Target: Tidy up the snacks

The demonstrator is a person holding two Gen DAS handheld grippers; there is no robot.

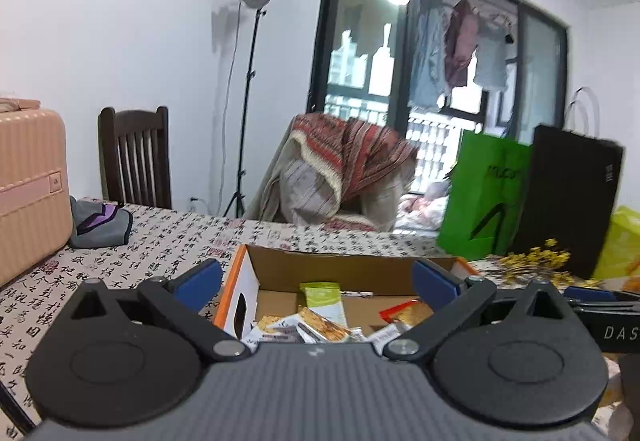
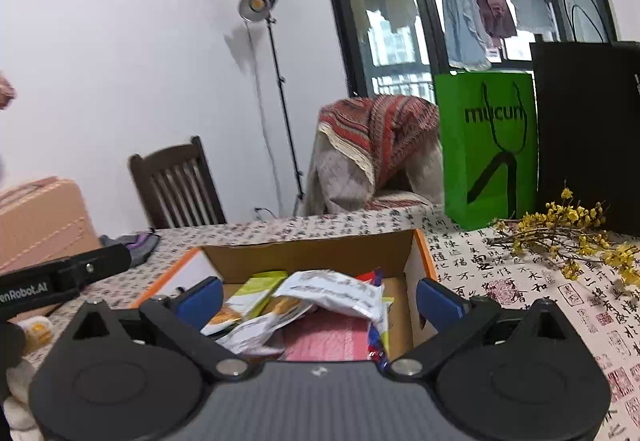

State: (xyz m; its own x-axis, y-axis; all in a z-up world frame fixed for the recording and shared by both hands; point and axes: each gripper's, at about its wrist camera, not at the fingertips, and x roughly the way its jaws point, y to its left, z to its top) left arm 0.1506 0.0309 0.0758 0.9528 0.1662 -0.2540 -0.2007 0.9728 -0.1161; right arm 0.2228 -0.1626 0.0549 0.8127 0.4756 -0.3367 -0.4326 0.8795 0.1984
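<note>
An open cardboard box (image 1: 276, 265) (image 2: 304, 253) with orange edges sits on the table and holds several snack packets. A green-white packet (image 1: 324, 299) (image 2: 256, 293) and crinkled white wrappers (image 2: 336, 293) lie inside, beside a pink-red packet (image 2: 328, 339). My left gripper (image 1: 318, 283) hangs wide open over the near part of the box, nothing between its blue pads. My right gripper (image 2: 318, 301) is likewise wide open above the packets, holding nothing. The other gripper shows as a black bar at the right edge (image 1: 608, 317) of the left wrist view and at the left edge (image 2: 60, 279) of the right wrist view.
The table (image 2: 500, 265) wears a calligraphy-print cloth. A green bag (image 2: 486, 149) and black bag (image 2: 588, 133) stand at the back right, with yellow flower sprigs (image 2: 568, 237) in front. A pink suitcase (image 1: 28, 185) and grey pouch (image 1: 102, 223) are at left. Chairs stand behind.
</note>
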